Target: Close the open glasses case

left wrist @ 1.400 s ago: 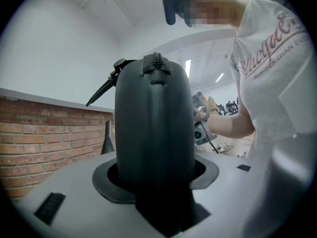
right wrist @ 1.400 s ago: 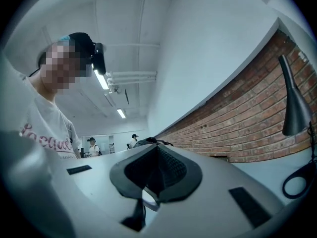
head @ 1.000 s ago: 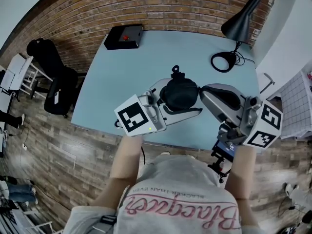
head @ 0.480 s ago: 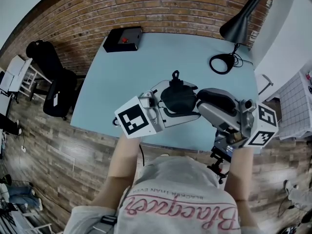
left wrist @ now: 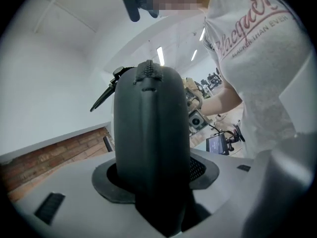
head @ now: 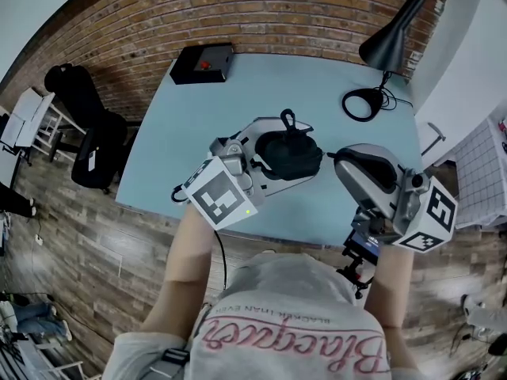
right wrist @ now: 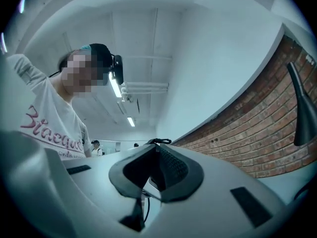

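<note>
Bright, even indoor light from ceiling strips — strong fisheye warping at edges, soft shadows.

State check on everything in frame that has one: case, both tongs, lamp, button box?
glasses case: halves together, zipper seam facing the left gripper view; fully zipped or not, cannot tell.
left tongs: shut on the glasses case.
right tongs: empty, narrow gap; jaws have just been closing.
desk lamp: no glow visible.
black box: at the table far corner; red button pressed or not, cannot tell.
</note>
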Motion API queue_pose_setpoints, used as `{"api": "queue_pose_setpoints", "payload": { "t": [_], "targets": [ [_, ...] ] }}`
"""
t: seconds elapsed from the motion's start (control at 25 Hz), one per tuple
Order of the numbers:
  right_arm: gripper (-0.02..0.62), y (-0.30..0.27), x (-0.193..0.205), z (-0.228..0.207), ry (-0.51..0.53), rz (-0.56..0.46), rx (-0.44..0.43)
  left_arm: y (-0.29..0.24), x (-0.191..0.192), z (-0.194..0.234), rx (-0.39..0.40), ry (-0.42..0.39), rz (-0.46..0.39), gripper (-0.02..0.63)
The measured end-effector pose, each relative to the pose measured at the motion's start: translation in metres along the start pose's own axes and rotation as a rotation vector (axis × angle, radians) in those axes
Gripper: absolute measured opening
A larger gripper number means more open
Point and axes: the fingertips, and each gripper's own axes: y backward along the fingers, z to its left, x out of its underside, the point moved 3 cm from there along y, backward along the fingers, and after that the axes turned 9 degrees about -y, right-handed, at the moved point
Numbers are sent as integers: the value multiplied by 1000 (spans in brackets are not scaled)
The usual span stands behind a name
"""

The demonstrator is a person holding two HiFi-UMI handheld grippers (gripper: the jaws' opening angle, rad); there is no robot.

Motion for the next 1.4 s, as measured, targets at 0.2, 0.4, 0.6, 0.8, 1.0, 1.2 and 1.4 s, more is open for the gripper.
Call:
{"api": "queue_pose_setpoints", "payload": {
  "t": [0.2, 0.4, 0.6, 0.8, 1.0, 1.2, 1.4],
  "targets": [
    [41, 1, 9, -1, -48, 7, -29, -1, -8, 6, -21, -175, 65, 259],
    [69, 4, 13, 3, -150, -29, -158, 0, -19, 9, 16, -319, 78, 259],
    [124, 8, 17, 1, -226, 16, -235, -3, -21, 7, 39, -436, 103, 259],
    [121, 6, 25, 0, -319, 47, -294, -1, -17, 9, 24, -455, 114, 259],
    [75, 9, 17, 3, -378, -39, -351, 0, -13, 8, 17, -445, 130, 259],
    [57, 6, 26, -1, -382, 6, -306, 3, -11, 9, 1, -429, 132, 259],
    [57, 2, 25, 2, -411, -39, -345, 3, -11, 9, 4, -416, 124, 259]
  ]
}}
